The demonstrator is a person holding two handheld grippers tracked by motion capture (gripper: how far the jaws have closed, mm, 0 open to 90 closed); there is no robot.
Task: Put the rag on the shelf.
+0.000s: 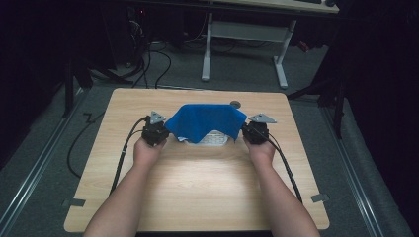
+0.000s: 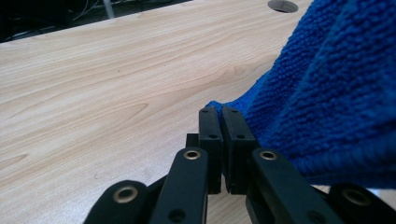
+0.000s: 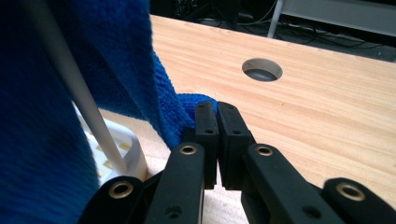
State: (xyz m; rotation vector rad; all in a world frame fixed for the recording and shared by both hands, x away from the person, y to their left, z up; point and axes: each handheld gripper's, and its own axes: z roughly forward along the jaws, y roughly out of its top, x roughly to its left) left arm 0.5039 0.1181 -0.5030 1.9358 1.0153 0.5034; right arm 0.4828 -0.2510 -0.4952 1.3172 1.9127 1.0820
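So both grippers are clamped onto the blue cloth [image 1: 205, 121] right now, one at each end. The left gripper [image 1: 157, 129] has its jaws pinched together on the cloth's left corner; in the left gripper view [image 2: 223, 114] you can see the two black jaws pressed nearly flat against each other with just a nub of blue terry poking out past the tips. Same deal on the other side: the right gripper [image 1: 253, 129] is closed tight on the right corner, and the right gripper view [image 3: 211, 108] shows a little fold of blue wedged at the jaw tips.

Cloth is stretched between the two, draped over a white basket [image 1: 213, 139] that sits around the middle of the wooden table [image 1: 197, 192], toward the far half. The basket's rim and a white handle [image 3: 74, 88] peek out from under the fabric in the right gripper view.

Behind the cloth, a round cable hole [image 1: 235, 104] sits near the table's far edge. Both hands [image 1: 146, 150] are low, just above the tabletop.
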